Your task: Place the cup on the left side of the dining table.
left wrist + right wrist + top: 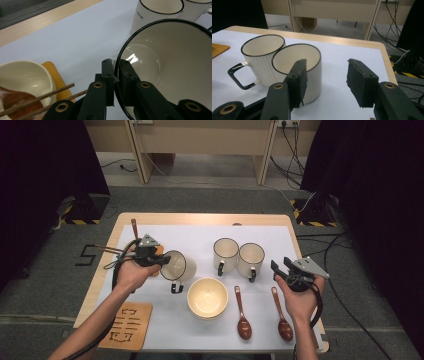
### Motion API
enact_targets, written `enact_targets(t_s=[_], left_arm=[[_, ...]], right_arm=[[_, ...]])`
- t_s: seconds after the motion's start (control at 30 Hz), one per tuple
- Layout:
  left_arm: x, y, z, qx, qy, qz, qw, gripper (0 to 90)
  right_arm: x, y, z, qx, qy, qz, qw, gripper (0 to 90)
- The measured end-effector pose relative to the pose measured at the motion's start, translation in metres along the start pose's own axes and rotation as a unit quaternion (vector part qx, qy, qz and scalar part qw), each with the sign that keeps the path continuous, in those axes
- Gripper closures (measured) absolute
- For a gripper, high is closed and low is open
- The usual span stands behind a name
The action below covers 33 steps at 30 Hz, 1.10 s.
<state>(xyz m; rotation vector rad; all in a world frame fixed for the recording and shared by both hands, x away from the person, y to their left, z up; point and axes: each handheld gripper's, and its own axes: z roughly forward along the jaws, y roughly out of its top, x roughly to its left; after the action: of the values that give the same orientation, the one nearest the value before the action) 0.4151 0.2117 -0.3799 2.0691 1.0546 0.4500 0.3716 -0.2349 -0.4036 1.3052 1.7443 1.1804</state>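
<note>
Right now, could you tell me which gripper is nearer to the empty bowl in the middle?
Left. The left gripper, clamped on a tilted mug's rim, is just up-left of the bowl; the open right gripper is farther right, past the spoons.

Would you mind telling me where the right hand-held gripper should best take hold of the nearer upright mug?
Probably the rim wall of the nearer mug, from above, one jaw inside and one outside. It stands upright and open-topped, and the second mug touches its far side, so a side grasp is crowded.

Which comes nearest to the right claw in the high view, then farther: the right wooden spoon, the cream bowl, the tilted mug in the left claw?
1. Right brown wooden spoon, just left of the right claw.
2. Round cream bowl, centre.
3. Tilted cream black-rimmed mug, far left.
</note>
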Motion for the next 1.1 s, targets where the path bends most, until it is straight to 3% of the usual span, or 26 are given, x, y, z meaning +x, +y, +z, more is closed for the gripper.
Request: enact_targets(t_s=[0.27, 0.53, 0.8, 1.1], left_arm=[[0.005, -0.018, -0.018, 0.0, -0.001, -0.005, 1.0, 82.6], [0.015, -0.041, -0.034, 0.013, 0.013, -0.006, 0.9998, 82.6], [0.031, -0.064, -0.043, 0.027, 0.03, -0.023, 0.9989, 82.5], [0.044, -0.077, -0.043, 0.047, 0.039, -0.034, 0.9976, 82.6]], right_arm=[[-0.001, 0.001, -0.002, -0.001, -0.002, 0.001, 1.0, 50.6], [0.0, 0.0, -0.002, -0.001, -0.004, 0.001, 1.0, 50.6], [0.0, -0.001, -0.001, 0.001, -0.004, 0.003, 1.0, 50.6], [0.0, -0.001, -0.001, 0.001, -0.005, 0.001, 1.0, 50.6]])
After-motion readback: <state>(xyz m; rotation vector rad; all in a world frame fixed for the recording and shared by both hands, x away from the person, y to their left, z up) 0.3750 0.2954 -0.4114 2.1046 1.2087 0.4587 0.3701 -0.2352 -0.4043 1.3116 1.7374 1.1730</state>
